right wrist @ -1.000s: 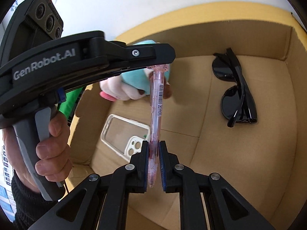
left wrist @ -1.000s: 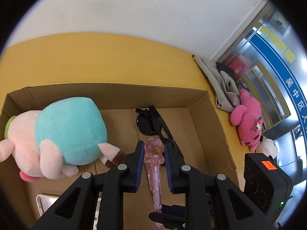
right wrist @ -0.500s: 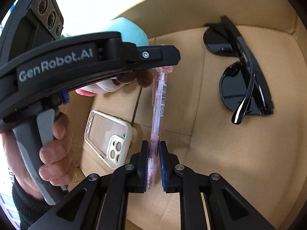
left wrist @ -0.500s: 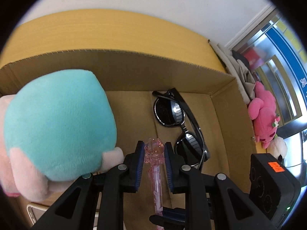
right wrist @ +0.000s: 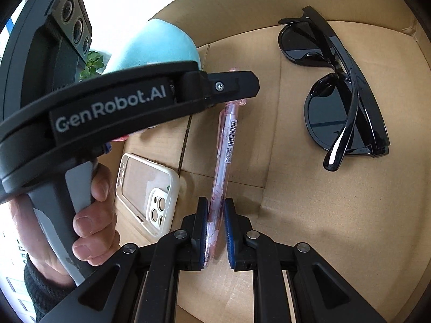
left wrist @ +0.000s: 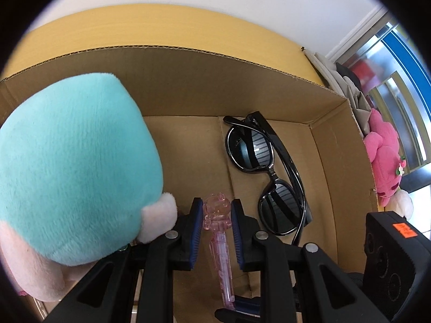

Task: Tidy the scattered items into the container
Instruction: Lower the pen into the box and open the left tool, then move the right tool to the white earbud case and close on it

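A clear pink pen (left wrist: pixel 219 239) with a bear-shaped cap is held at both ends inside the cardboard box (left wrist: pixel 188 80). My left gripper (left wrist: pixel 216 215) grips the cap end. My right gripper (right wrist: pixel 216 215) has its pads slightly apart around the pen's tip end (right wrist: pixel 219 183); a small gap shows on the right side. The pen hangs low over the box floor, between a teal and pink plush toy (left wrist: pixel 72 169) and black sunglasses (left wrist: pixel 266 177).
A cream phone case (right wrist: pixel 148 188) lies on the box floor left of the pen. The sunglasses (right wrist: pixel 342 94) lie at the right. Outside the box, a pink plush (left wrist: pixel 382 158) and grey cloth (left wrist: pixel 350 86) sit on the yellow table.
Both grippers have lowered the pen deeper into the box, closer to its floor. The right gripper's pads have parted slightly from the pen.
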### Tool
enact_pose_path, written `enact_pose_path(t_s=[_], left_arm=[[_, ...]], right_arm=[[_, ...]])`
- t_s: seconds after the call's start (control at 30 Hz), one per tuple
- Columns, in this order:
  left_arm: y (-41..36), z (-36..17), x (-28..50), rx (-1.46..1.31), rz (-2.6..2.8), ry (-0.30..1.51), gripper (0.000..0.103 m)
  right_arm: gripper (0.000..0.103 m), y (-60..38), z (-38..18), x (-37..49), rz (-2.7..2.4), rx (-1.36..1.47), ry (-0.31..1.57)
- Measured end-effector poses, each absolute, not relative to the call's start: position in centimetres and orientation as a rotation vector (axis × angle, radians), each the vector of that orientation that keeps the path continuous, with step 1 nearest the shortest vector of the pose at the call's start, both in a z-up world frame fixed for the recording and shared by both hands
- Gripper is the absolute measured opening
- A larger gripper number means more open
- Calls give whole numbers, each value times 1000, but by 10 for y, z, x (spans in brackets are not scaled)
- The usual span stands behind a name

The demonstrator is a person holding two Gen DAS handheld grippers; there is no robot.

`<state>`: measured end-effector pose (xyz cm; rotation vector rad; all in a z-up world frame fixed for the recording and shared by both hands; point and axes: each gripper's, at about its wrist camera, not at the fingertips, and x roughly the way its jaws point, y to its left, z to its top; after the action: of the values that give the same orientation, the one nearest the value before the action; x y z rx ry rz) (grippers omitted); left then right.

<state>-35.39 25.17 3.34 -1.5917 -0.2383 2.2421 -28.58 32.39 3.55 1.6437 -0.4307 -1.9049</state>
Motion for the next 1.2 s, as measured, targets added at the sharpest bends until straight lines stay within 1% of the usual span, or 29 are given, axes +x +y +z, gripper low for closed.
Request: enact_pose_path(t_s=[0.2, 0.23, 0.3, 0.33, 0.37, 0.4, 0.47, 0.53, 0.57, 0.6, 0.67, 0.7, 0.73, 0.77, 0.8, 0.83, 0.87, 0.9, 1.07, 1.1, 1.2], left_arm=[[254, 35, -351, -1578, 2258, -228, 22], [254, 36, -351, -1578, 2261, -227, 22], [255, 39, -350, -1572, 2268, -227, 24], [255, 41, -349, -1568, 2274, -224, 25], [255, 44, -348, -1563, 2283, -221, 27], [255, 47, -346, -1554, 2287, -224, 27], [252, 58, -340, -1522, 2307, -219, 28], [250, 72, -333, -1486, 2342, -205, 32], [248, 81, -328, -1457, 2366, -197, 37], [245, 92, -320, -1420, 2399, -175, 43], [237, 115, -303, -1355, 2495, -108, 51], [231, 128, -291, -1304, 2552, -75, 53], [225, 141, -276, -1251, 2601, -47, 56], [220, 154, -260, -1199, 2646, -24, 64], [214, 162, -248, -1160, 2678, -12, 74], [208, 170, -232, -1116, 2708, -2, 79], [203, 177, -214, -1073, 2737, 11, 81], [199, 182, -195, -1036, 2767, 22, 81], [196, 182, -108, -943, 2872, 72, 81], [198, 181, -91, -928, 2883, 72, 81], [201, 181, -53, -889, 2903, 33, 81]], right_arm=[[16, 324, 35, -287, -1905, 1641, -455], [20, 324, 36, -287, -1903, 1638, -454], [45, 323, 40, -286, -1911, 1622, -447], [52, 323, 42, -286, -1920, 1618, -442], [62, 324, 46, -286, -1942, 1607, -440], [67, 325, 50, -286, -1954, 1598, -448], [71, 329, 58, -283, -1969, 1575, -453], [78, 330, 66, -278, -1997, 1557, -430], [83, 331, 72, -272, -2016, 1539, -417], [86, 332, 78, -267, -2029, 1520, -408], [88, 334, 92, -250, -2079, 1477, -371], [92, 335, 102, -238, -2116, 1447, -340], [94, 334, 109, -228, -2142, 1416, -313], [95, 334, 118, -214, -2179, 1375, -277], [98, 337, 125, -197, -2221, 1336, -243], [100, 337, 135, -177, -2279, 1286, -205], [103, 353, 144, -174, -2317, 1257, -184], [103, 366, 136, -152, -2365, 1218, -160], [103, 356, 147, -84, -2551, 1092, -17], [103, 358, 159, -69, -2576, 1077, 8], [103, 359, 167, -46, -2618, 1051, 31]])
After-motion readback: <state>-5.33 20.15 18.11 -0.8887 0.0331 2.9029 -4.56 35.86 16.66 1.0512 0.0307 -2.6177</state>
